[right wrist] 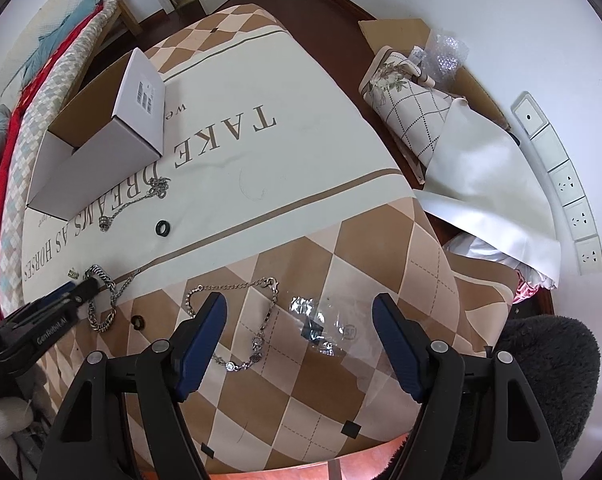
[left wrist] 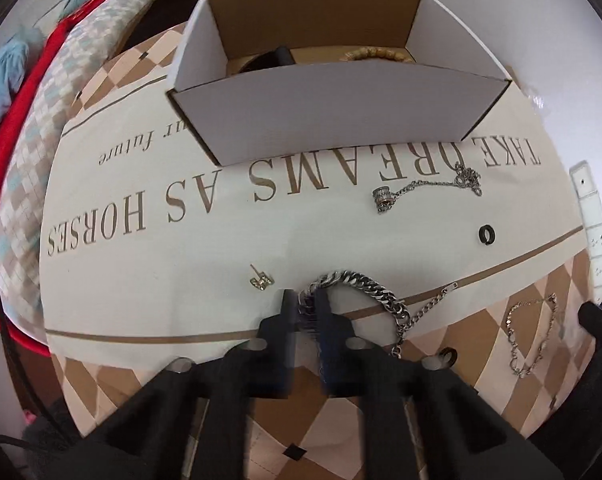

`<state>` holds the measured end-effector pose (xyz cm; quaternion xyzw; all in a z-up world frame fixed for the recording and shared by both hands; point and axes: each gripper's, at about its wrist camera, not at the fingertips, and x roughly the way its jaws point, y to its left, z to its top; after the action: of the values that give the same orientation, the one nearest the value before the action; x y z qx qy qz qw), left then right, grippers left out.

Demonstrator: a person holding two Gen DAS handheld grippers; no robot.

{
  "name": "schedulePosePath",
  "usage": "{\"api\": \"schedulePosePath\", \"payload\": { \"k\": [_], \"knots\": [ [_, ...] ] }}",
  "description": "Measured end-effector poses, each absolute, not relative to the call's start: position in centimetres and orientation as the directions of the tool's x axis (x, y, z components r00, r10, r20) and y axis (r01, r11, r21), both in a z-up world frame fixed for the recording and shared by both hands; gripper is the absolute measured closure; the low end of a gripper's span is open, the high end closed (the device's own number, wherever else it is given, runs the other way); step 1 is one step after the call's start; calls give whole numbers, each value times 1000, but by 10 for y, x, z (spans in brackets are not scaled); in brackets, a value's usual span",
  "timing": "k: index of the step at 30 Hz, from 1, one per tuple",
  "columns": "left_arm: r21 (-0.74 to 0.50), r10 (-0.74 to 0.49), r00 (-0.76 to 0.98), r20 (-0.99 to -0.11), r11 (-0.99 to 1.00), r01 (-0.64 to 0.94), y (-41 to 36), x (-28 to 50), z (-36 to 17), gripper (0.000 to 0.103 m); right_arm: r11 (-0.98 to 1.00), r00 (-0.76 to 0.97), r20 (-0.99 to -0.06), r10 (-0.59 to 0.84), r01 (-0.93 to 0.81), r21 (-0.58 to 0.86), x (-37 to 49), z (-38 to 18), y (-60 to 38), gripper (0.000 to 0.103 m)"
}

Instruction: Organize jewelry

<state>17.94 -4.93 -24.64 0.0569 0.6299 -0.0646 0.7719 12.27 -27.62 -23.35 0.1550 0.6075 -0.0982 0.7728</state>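
My bench (right wrist: 341, 152) wears a cream and tan diamond cloth. White walls (right wrist: 501, 20) surround me, dark wood floor (right wrist: 321, 0) beyond, wall sockets (right wrist: 577, 216) on one side, a bed (left wrist: 41, 140) on the other.

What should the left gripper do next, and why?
Probably lift and carry toward the box. The left gripper looks shut on the chunky chain bracelet, most of which lies on the cloth; the open box sits just ahead, already holding beads.
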Motion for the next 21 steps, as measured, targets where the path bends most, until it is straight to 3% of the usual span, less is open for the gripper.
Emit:
{"api": "schedulePosePath", "payload": {
  "k": [9,15,18,19,21],
  "knots": [
    [27,9,209,-978,996,81,-3,180,-246,97,932,247,-967,56,334,139,124,-233,-276,26],
    [47,33,216,-976,997,62,19,172,-241,97,949,196,-979,57,295,114,126,-254,-262,40],
    [49,33,221,-975,997,65,20,168,-237,97,970,192,-981,-1,238,46,126,-262,-249,54],
    [47,31,223,-974,997,66,19,165,-236,97,976,198,-980,-28,217,16,126,-262,-244,64],
    [46,27,229,-973,996,74,16,163,-233,97,983,234,-970,-65,181,-22,127,-261,-236,93]
  ]
}}
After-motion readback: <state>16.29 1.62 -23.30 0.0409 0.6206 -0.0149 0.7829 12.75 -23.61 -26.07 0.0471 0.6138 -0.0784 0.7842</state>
